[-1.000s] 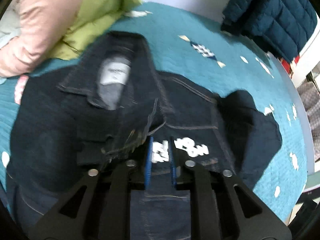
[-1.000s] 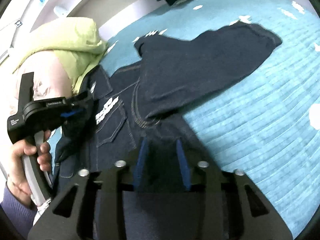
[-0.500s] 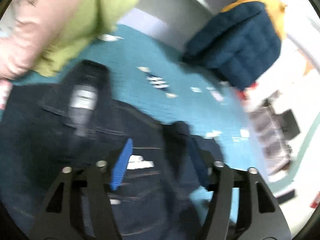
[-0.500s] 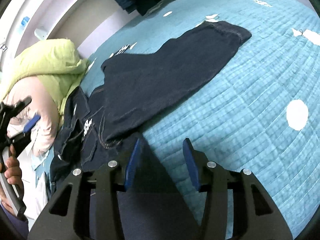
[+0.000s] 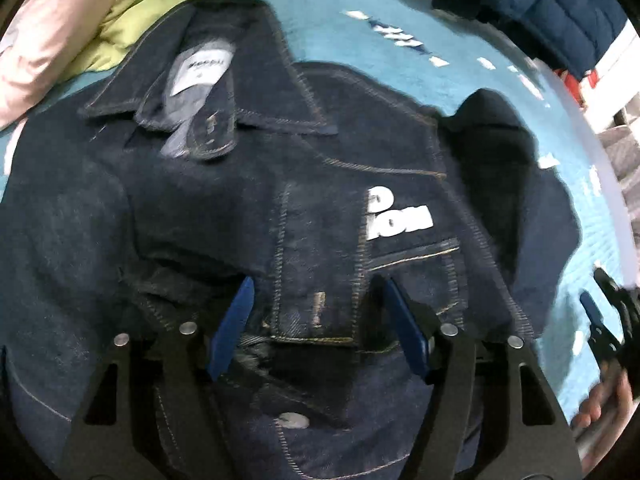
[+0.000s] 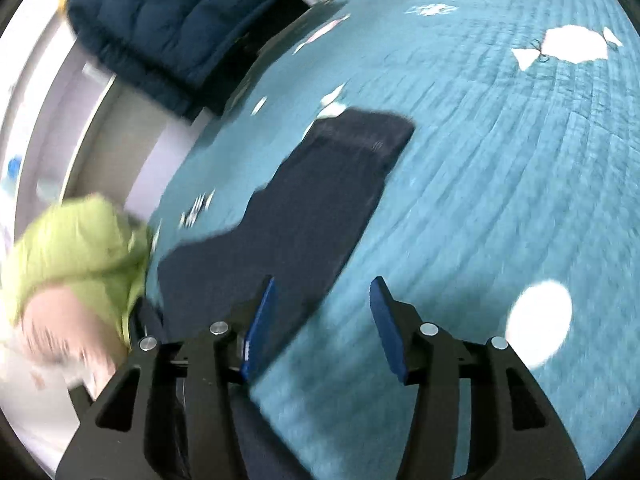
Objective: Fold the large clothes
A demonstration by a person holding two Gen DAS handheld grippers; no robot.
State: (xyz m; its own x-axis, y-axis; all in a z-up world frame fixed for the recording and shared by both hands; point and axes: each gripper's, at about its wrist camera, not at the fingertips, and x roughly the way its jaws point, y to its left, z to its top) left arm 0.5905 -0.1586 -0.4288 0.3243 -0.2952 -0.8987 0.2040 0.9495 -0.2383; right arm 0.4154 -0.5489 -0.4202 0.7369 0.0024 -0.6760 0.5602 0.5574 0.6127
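Two sets of tongs stand apart over a dark jacket [image 5: 248, 208] spread on a teal bedcover [image 6: 500, 168]. The left tongs [image 5: 316, 316] point steeply down at the jacket front; their jaws have just been opening and now stand wide, with the chest pocket under the gap but no cloth pinched between the blue pads [image 5: 234, 326]. That looks like a release: the front panel lies flat where it was set, collar [image 5: 208, 120] and label beyond the tips, white lettering [image 5: 396, 216] just past the right pad.

The right tongs [image 6: 322, 320] are blurred with motion and face away from the jacket body. Their jaws have just been opening a little and stand moderately apart, holding nothing; bedcover shows through the gap. One sleeve [image 6: 320, 200] stretches away from them, starting just beyond the left pad, its cuff at the far end. I judge this hand is heading along the sleeve to bring it in over the body.

Farther out, a green and pink bundle [image 6: 76, 256] lies to the left and a navy puffer [image 6: 180, 20] sits beyond the bed's edge.
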